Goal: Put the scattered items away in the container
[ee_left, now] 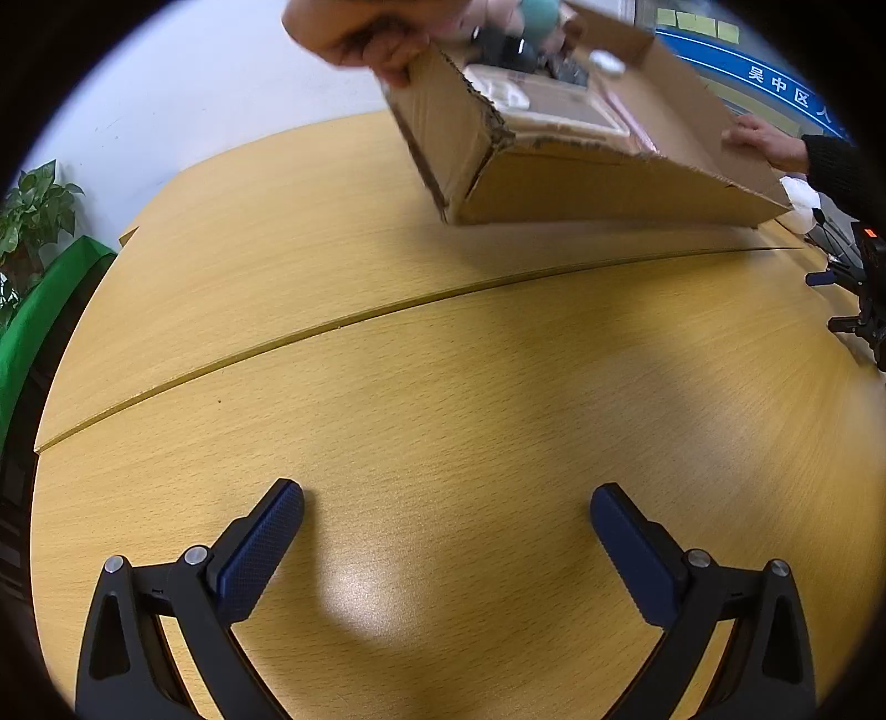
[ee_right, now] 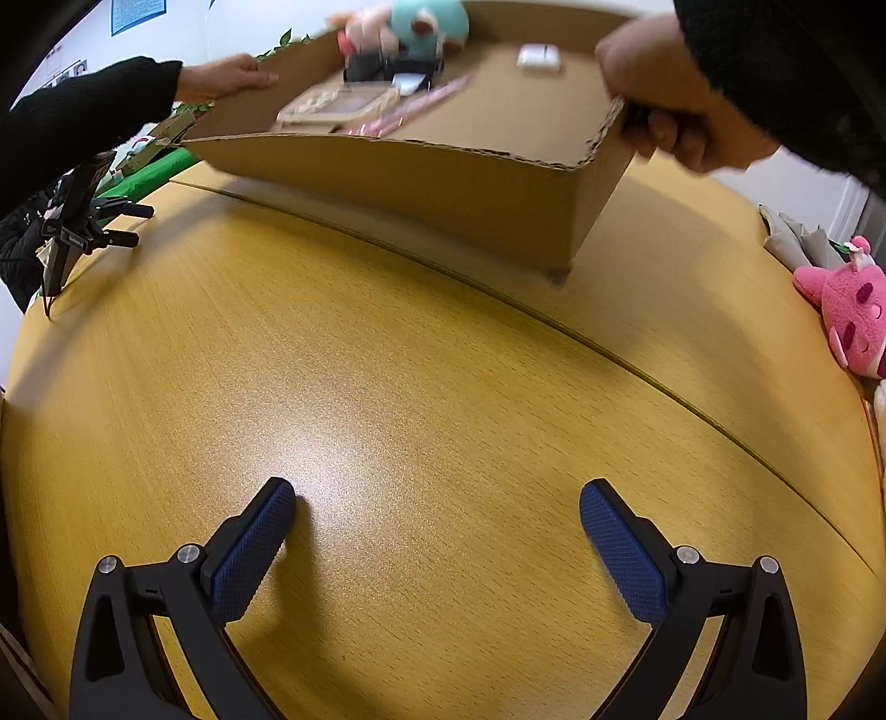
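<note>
Table: a wide wooden top [ee_right: 421, 387] with a seam running across it; the stretch in front of both tools is bare.
Cardboard box: the container [ee_right: 410, 183], tilted and blurred with motion, gripped at each end by a bare hand [ee_right: 670, 122] and a second hand [ee_right: 221, 77] in black sleeves (these are not the tool-holding hands). It sits at the far side of the table, one corner near or on the wood.
Contents: a teal plush [ee_right: 426, 22], a flat beige tray-like piece [ee_right: 338, 105], pink sticks [ee_right: 415, 108], a small white case [ee_right: 538, 57] and something dark, all inside the box.
Pink plush: a toy [ee_right: 853, 310] at the table's right edge, outside the box.
Left tongs: the left gripper [ee_left: 446, 512] is spread wide over bare wood, holding nothing.
Right tongs: the right gripper [ee_right: 437, 509] is likewise spread wide and holding nothing.
Risk: with the box tipped and moving, loose items could slide and spill (perhaps onto the floor or off the far edge); a reach toward it now could strike a hand or the box wall.
</note>
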The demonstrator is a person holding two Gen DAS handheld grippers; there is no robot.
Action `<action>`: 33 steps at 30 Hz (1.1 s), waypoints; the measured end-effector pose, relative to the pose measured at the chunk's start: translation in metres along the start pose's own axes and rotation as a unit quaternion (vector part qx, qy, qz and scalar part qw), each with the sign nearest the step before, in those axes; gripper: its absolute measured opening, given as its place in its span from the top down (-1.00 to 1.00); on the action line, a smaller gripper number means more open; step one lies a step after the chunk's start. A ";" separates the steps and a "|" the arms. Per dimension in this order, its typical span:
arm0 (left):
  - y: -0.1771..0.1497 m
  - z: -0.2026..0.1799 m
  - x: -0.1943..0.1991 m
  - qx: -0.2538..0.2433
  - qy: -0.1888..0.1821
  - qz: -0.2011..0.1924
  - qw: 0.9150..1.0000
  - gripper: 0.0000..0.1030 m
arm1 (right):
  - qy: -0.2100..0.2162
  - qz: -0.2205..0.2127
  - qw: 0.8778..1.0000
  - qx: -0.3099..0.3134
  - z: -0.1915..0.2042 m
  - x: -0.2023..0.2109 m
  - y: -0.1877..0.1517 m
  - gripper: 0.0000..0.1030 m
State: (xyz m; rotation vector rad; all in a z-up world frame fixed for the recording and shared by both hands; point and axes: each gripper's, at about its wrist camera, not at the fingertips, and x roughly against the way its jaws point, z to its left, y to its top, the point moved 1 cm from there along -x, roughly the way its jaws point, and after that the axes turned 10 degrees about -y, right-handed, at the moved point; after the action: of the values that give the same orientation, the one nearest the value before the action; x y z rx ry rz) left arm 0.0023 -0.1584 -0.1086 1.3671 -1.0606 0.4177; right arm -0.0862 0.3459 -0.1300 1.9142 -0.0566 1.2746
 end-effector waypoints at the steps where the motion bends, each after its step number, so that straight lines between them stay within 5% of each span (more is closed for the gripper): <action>1: 0.000 0.001 0.000 0.000 0.000 0.000 1.000 -1.00 | 0.000 0.000 1.000 0.000 0.000 0.000 0.000 -1.00; 33: -0.003 0.005 -0.001 -0.001 -0.001 0.000 1.000 -1.00 | 0.000 0.002 1.000 0.003 0.002 0.001 -0.001 -1.00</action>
State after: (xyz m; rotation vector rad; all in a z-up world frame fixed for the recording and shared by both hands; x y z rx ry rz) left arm 0.0022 -0.1628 -0.1118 1.3668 -1.0617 0.4153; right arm -0.0839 0.3456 -0.1305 1.9189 -0.0571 1.2794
